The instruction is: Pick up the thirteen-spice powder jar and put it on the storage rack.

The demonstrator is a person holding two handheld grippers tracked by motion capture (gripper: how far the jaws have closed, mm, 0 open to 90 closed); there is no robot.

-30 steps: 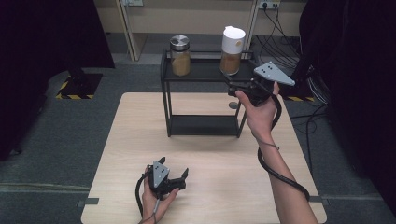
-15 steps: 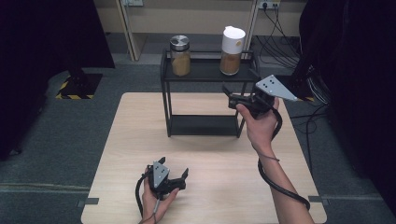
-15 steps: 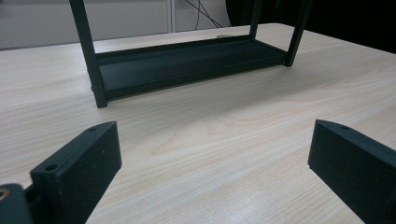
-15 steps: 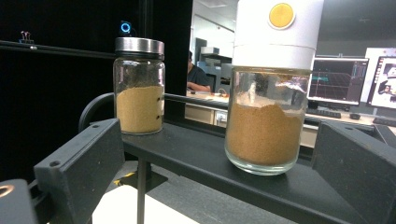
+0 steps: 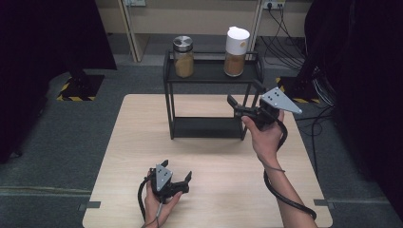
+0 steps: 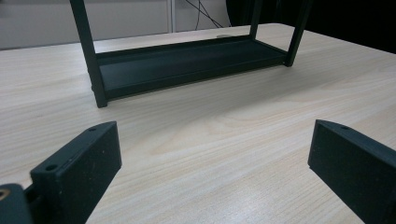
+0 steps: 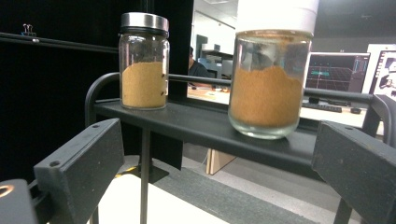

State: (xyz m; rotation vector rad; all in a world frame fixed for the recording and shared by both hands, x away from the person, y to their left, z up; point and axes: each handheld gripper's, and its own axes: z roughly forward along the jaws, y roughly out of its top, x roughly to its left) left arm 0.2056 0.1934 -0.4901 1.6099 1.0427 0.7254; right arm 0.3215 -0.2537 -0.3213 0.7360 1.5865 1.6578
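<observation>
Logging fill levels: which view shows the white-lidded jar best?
The right gripper view: the white-lidded jar is close, its brown powder plain through the glass. The high view shows it small atop the black rack.

A black two-tier rack (image 5: 211, 71) stands at the far middle of a wooden table (image 5: 128, 142). Wide bare tabletop lies between the rack and the left gripper (image 5: 178, 183), whose jaws stand apart with nothing between them. On the top shelf, a steel-lidded jar (image 5: 183, 57) and a white-lidded jar (image 5: 235, 45) stand well apart, leaving a gap. The right gripper (image 5: 243, 97), jaws spread, sits just beside the rack's right end; the shelf edge and a low rail (image 7: 261, 86) stand before the white-lidded jar.
</observation>
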